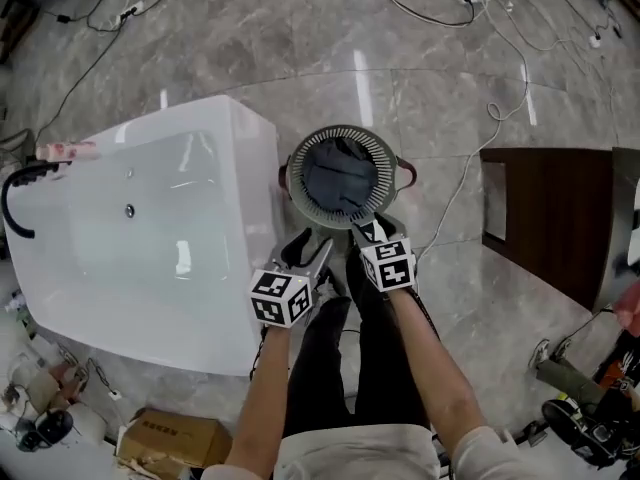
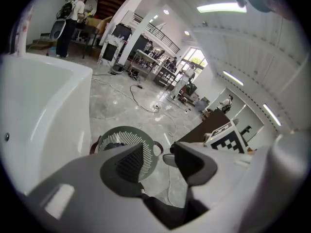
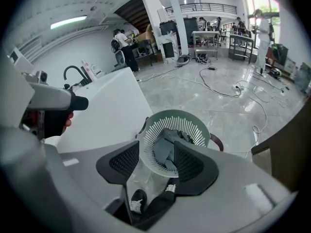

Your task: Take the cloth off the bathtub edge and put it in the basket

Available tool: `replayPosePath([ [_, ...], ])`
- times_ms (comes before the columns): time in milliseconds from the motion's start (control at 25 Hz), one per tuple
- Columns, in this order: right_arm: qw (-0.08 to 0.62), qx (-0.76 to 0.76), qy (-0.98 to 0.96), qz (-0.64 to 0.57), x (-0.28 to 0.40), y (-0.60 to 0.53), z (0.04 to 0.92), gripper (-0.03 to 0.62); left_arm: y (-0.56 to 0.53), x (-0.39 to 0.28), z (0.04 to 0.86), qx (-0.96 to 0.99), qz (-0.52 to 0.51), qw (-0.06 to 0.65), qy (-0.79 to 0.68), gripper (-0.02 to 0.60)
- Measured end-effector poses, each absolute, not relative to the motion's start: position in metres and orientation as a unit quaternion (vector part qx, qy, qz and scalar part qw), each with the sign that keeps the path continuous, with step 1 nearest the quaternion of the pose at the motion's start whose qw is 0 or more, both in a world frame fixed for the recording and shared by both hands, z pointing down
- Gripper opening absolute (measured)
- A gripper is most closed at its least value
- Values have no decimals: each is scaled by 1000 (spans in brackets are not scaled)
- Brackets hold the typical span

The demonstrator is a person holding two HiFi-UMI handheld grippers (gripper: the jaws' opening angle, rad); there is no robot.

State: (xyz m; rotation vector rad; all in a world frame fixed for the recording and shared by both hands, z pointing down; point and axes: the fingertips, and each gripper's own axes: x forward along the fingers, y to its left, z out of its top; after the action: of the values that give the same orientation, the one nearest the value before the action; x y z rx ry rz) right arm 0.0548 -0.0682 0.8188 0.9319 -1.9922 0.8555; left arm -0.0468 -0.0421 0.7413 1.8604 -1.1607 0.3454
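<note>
So the cloth (image 1: 340,176) is in the basket (image 1: 345,134), a dark crumpled heap, and there's nothing on the tub (image 1: 255,158) edge as far as I can see. My left gripper (image 1: 312,255) and right gripper (image 1: 366,230) both hover over the near rim, jaws partway apart with nothing in them. If I had to grab it again: it looks soft, light and floppy, not fragile, so I'd pinch a raised fold on top of the heap. I reckon it'd droop and could catch on the slats.
</note>
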Motion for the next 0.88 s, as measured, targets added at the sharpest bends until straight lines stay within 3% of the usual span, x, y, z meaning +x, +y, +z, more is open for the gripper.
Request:
replayPosePath([
  [480,297,411,-797,327,54,17,653,201,21,-45,616,784,136,403,-453,253],
  [880,254,407,-803,354,53,80,580,201,70,-32,558,792,135,397,-444,253],
])
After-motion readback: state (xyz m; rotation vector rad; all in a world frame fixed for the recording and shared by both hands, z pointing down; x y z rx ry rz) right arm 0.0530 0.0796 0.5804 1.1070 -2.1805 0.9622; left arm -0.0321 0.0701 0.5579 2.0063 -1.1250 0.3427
